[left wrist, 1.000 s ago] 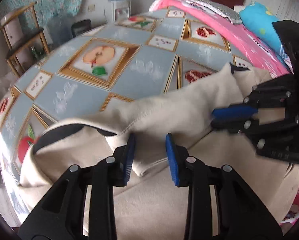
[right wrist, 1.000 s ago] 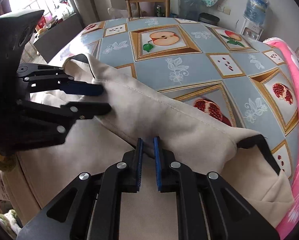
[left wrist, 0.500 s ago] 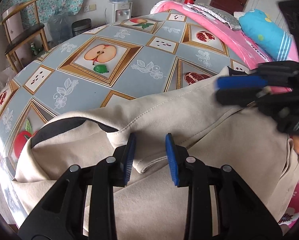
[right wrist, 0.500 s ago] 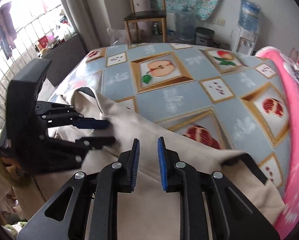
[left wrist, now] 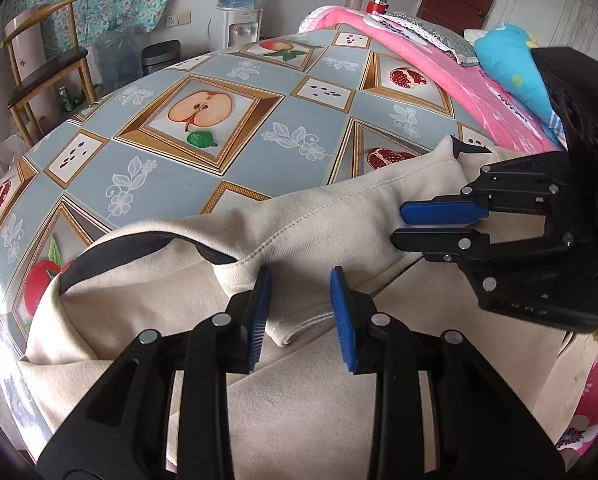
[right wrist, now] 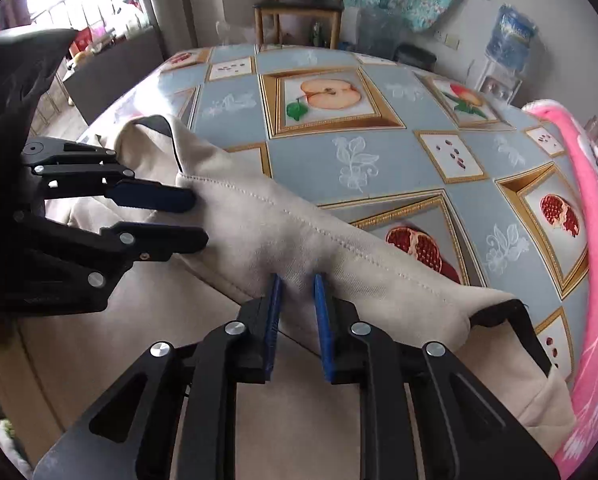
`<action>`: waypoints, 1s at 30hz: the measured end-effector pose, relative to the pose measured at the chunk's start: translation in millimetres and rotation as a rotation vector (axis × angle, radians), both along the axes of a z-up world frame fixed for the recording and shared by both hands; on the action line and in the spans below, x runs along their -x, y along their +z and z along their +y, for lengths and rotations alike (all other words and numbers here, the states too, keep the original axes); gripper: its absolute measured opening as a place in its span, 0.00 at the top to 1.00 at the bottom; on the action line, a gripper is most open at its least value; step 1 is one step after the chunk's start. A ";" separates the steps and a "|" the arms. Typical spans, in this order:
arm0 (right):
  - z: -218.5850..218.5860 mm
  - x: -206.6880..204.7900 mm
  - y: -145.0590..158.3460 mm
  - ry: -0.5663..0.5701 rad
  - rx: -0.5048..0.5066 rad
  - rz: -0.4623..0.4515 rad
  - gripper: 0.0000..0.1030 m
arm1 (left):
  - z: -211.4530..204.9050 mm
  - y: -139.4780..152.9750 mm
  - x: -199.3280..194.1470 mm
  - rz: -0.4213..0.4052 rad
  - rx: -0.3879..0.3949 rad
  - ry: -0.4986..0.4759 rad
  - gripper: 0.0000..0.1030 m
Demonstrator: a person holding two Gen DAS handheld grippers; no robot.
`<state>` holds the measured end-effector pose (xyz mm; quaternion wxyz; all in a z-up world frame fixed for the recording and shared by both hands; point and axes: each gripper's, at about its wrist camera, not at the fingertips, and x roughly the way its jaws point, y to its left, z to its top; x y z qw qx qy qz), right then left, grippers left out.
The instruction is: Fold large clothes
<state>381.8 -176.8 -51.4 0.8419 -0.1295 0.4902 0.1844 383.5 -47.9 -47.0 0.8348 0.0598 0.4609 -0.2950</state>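
Cream knit, thick and soft: we read the garment [left wrist: 323,220] as a sweatshirt with dark trim, lying on the near part of the table [left wrist: 219,184], one long fold of it ridged across.

Left wrist view: the left gripper [left wrist: 301,312] stands with jaws apart over a rolled cuff or hem edge; cloth lies between the pads, but we see no pinch. The right gripper [left wrist: 403,224] comes in from the right, jaws narrowly apart at the ridge's edge.

Right wrist view: the right gripper [right wrist: 297,316] straddles the ridge of the garment [right wrist: 259,220], fabric bulging between the pads; whether they press we cannot tell. The left gripper [right wrist: 195,218] sits at the far-left end, parted.

Handling, as we judge it: light, limp, not fragile, not slippery; layers will drag and sag. Best holds are the stitched seam and the dark-trimmed hem corners, taken through all layers.
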 end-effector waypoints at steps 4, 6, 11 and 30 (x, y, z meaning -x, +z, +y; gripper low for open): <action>-11.8 0.8 15.0 -0.048 -0.037 0.013 0.83 | -0.2 0.4 0.0 0.003 -0.001 0.003 0.71; -27.3 2.4 17.0 -0.094 -0.036 0.003 0.83 | 0.8 0.4 -0.4 0.007 0.005 0.005 0.71; -53.9 -3.5 -2.7 -0.172 -0.039 0.056 0.84 | 4.0 -0.8 -0.4 0.010 0.032 0.009 0.71; -23.8 -15.5 6.9 -0.218 0.007 -0.029 0.57 | -7.2 14.8 -18.4 -0.002 -0.017 0.084 0.71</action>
